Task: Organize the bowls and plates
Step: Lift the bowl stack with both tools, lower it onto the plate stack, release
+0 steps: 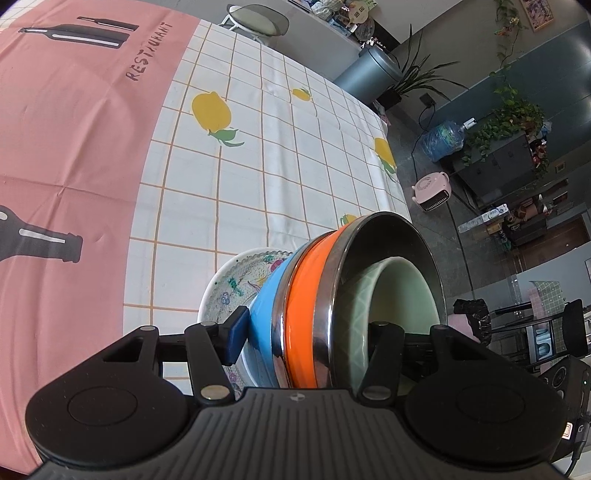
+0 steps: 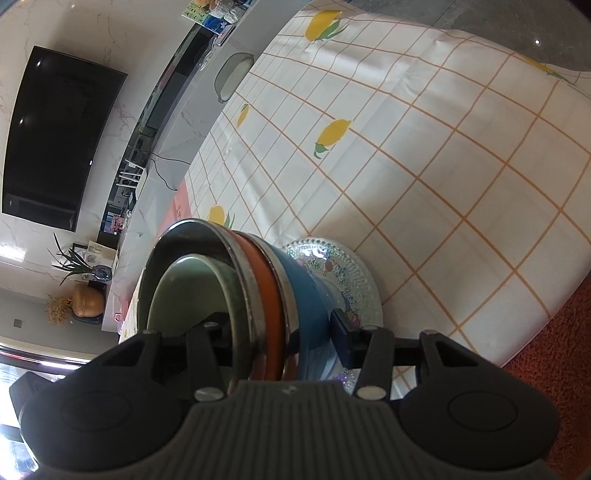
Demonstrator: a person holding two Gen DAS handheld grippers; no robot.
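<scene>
A nested stack of bowls stands on a floral plate on the checked tablecloth: a blue bowl at the bottom, an orange steel-rimmed bowl in it, and a pale green bowl inside. My left gripper is shut on the stack's side, one blue finger outside the blue bowl and the other inside the green bowl. My right gripper grips the same stack from the opposite side, above the plate.
The table carries a lemon-print checked cloth and a pink "RESTAURANT" cloth. A stool stands past the far edge. The table edge and a red carpet lie at my right.
</scene>
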